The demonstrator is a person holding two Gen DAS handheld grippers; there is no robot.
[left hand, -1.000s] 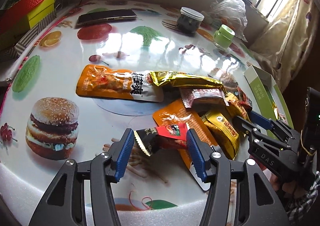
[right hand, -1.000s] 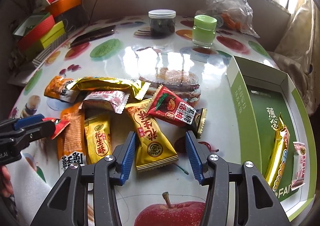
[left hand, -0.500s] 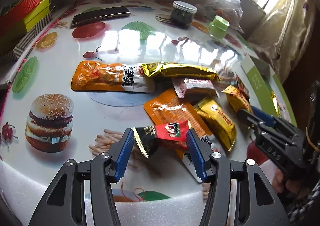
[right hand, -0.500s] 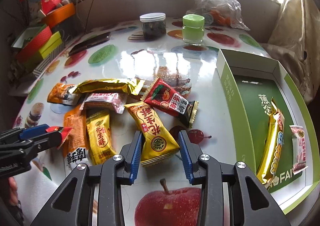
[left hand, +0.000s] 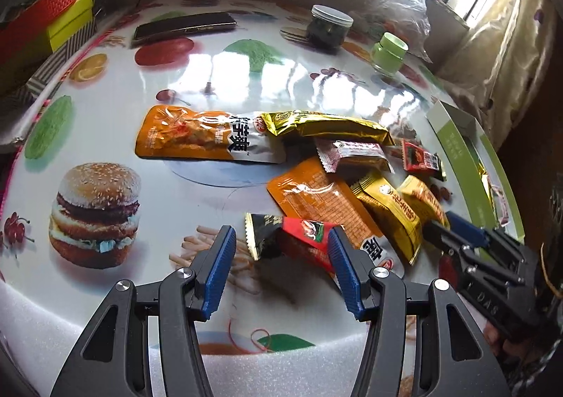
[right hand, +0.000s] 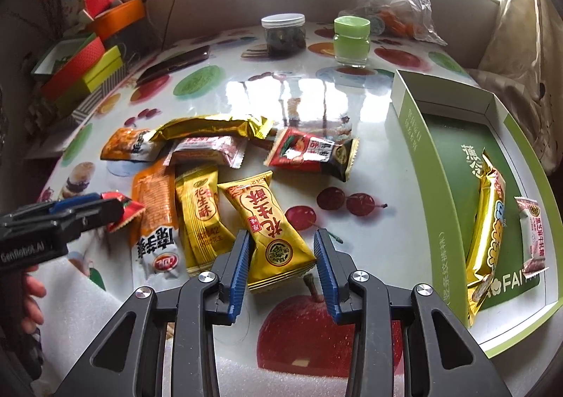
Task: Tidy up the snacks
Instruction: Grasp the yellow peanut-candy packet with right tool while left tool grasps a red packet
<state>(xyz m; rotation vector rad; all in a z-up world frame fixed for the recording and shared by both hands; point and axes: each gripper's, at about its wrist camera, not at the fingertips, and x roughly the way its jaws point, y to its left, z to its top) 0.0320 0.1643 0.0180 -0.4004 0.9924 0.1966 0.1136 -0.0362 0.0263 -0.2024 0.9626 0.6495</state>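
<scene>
**Snacks in both claws, tray waiting at the desk's right edge**

Peanut-crisp packet (right hand: 272, 238), yellow with a round green seal, lies between the blue pads of our right claw (right hand: 281, 256); the jaws have just been closing and now clamp its near end, the left pad pressed on one side and the right pad at its lower corner. It rests near the front edge of the desk (right hand: 369, 136), just above a printed red apple. Beside it on the left lies a second yellow packet (right hand: 202, 214), then an orange pouch (right hand: 155, 200) with white lettering.

Our left claw (left hand: 279, 253) holds a red-and-black packet (left hand: 292, 235) lifted off the desk; the packet's red end sits against the right pad, while the black serrated end hangs free, short of the left pad. The jaws stand fairly wide around it.

Farther back in the pile we see a long gold wrapper (right hand: 211, 128), a pink-and-white packet (right hand: 207, 149), another orange pouch (left hand: 207, 136) and a red packet with a black end (right hand: 313, 152).

At the right edge of the desk sits a green tray (right hand: 422, 165) holding a gold bar (right hand: 487, 221) and a small white-and-red packet (right hand: 533, 235) side by side. Toward the far edge stand a dark jar (right hand: 283, 33), a green jar (right hand: 351, 42) and a phone (left hand: 184, 27).
</scene>
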